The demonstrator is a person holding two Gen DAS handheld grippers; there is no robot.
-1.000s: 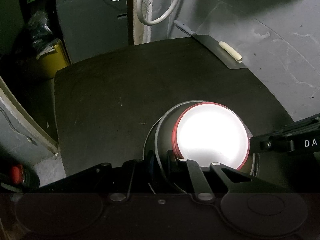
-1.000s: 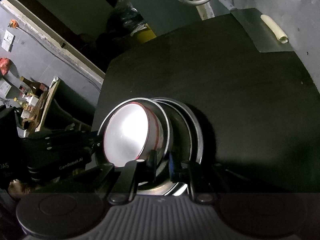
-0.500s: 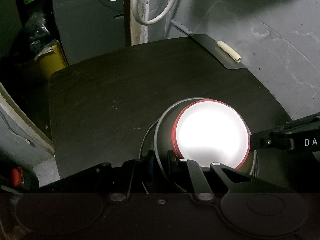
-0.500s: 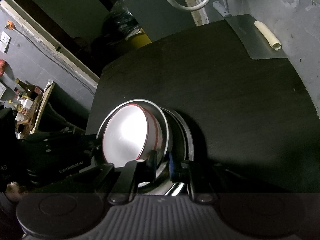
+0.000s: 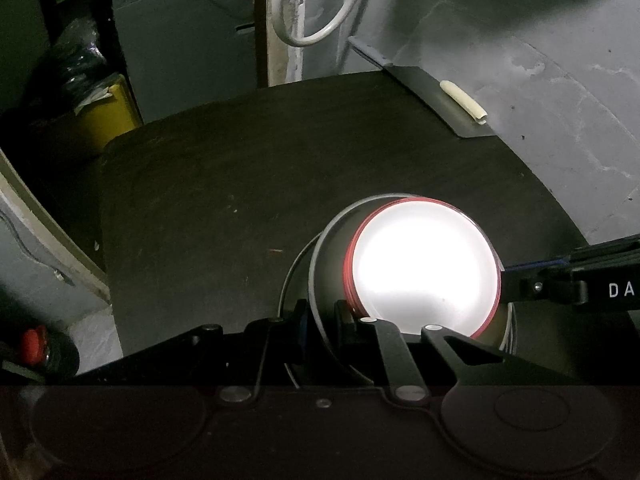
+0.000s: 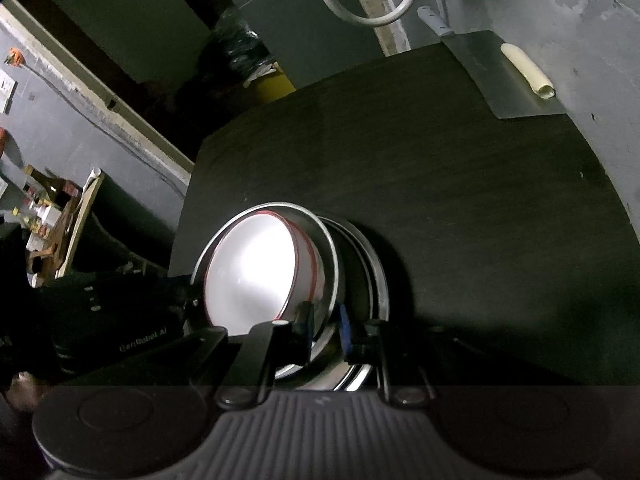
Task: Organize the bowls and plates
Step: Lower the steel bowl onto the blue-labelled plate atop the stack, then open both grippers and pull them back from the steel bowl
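A white bowl [image 5: 424, 264] with a red rim sits inside a steel bowl [image 5: 332, 264], and both rest on stacked steel plates [image 6: 376, 280] on a dark table [image 5: 248, 184]. My left gripper [image 5: 322, 320] is shut on the near rim of the steel bowl. In the right wrist view the same white bowl [image 6: 252, 272] sits in the steel bowl [image 6: 326, 256]. My right gripper [image 6: 325, 326] clamps that bowl's rim from the opposite side, and its jaws are starting to open with the rim still between them. Each gripper shows at the edge of the other's view.
A cleaver blade [image 5: 436, 100] with a cream roll [image 5: 464, 102] on it lies at the table's back right corner against the grey wall. A yellow bin [image 5: 108, 112] stands beyond the left edge. A white hose loop [image 5: 316, 20] hangs behind.
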